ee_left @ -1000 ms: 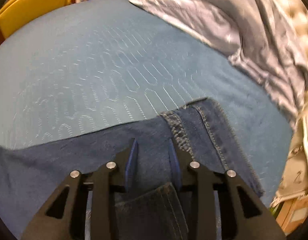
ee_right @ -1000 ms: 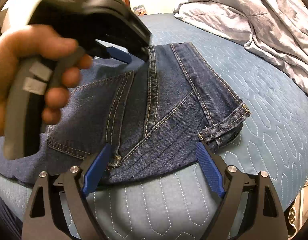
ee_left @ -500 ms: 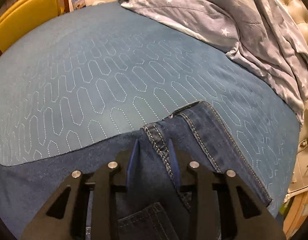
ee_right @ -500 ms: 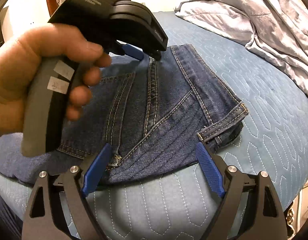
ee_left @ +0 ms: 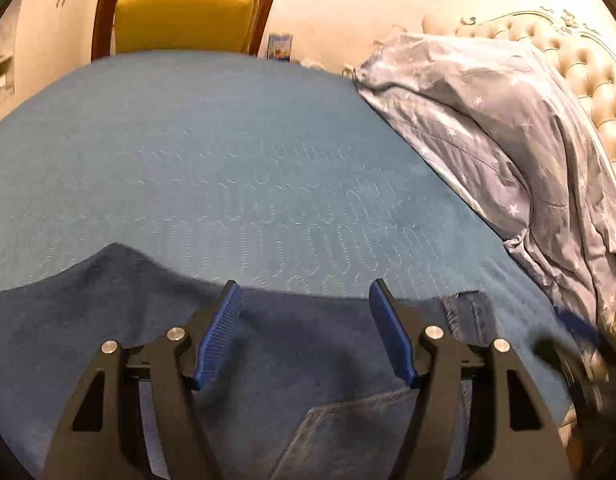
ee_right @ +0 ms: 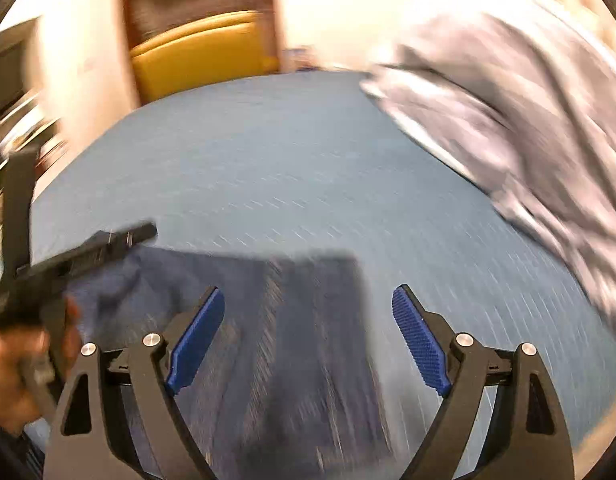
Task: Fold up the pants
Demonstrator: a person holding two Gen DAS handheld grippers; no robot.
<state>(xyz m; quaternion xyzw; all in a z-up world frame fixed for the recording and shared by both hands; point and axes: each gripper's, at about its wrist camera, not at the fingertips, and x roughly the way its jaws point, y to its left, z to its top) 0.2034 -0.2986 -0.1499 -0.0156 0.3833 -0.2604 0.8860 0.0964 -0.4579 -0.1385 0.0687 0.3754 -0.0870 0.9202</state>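
Blue quilted bed (ee_left: 227, 168): jeans (ee_left: 308, 344), duvet (ee_left: 508, 152).

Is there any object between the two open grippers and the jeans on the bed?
Nothing visible does. The left gripper and the right gripper both hang open directly over the jeans, with only the blue bedcover beyond.

Left hand-held gripper (ee_left: 303, 304) at lower centre of its frame, blue pads spread wide, holding nothing. Right hand-held gripper (ee_right: 308, 312) likewise spread, empty. Bare left hand (ee_right: 11, 364) at lower left, gripping handle.
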